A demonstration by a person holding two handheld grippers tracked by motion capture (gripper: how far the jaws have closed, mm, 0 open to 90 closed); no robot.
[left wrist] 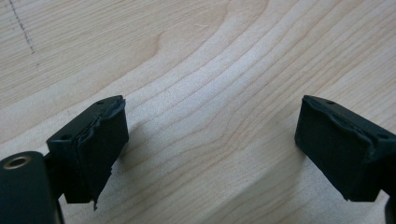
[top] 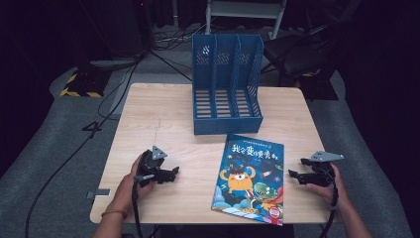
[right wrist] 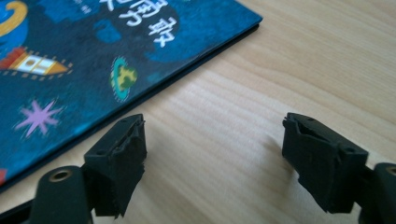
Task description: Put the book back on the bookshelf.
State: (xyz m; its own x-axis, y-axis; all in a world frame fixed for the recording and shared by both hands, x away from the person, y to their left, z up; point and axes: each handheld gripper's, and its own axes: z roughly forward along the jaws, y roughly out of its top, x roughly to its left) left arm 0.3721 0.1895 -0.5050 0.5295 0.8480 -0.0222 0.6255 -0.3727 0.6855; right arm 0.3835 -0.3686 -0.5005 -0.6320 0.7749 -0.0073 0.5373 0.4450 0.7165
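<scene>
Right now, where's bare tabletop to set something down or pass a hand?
Widest free patch: left of the blue file rack, back of the left gripper. A smaller strip runs between that gripper and the picture book. Tight spots: the gap between rack and book, and the right edge of the table, where the right gripper sits beside the book.

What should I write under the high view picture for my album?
Two open grippers, left gripper and right gripper, wait beside a picture book near a blue file rack.
</scene>
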